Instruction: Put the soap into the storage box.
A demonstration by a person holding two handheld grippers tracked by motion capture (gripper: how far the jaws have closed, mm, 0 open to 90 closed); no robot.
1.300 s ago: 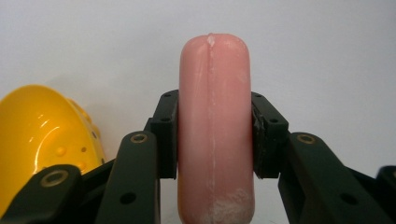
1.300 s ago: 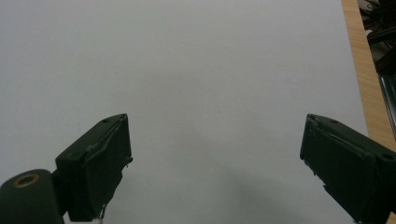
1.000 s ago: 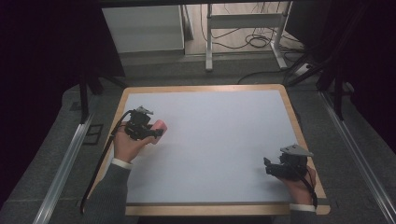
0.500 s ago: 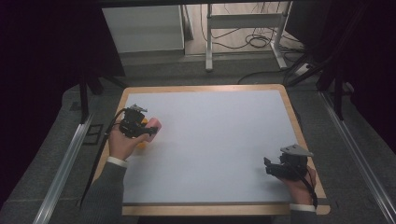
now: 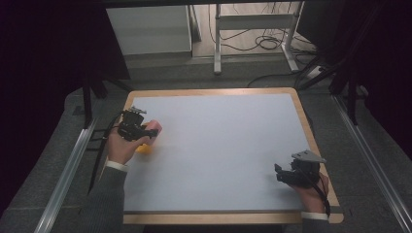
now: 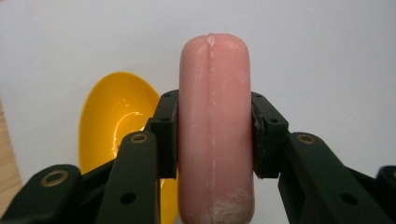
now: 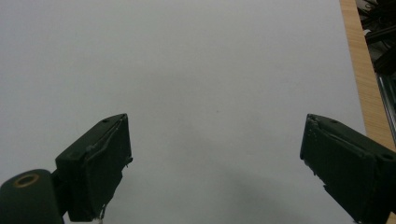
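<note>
The left tool pinches a slick pink sausage above the yellow spoon, so it might squirt free, while the right tool sits spread at the near right of the worktop

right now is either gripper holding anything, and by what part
The left gripper is shut on the pink sausage, jaws clamping its sides near mid-length. The right gripper is open, holding nothing.

Grey sleeves, white cuffs, black claws

Count: 1 pink sausage, 1 yellow spoon, 2 grippers – left & right.
</note>
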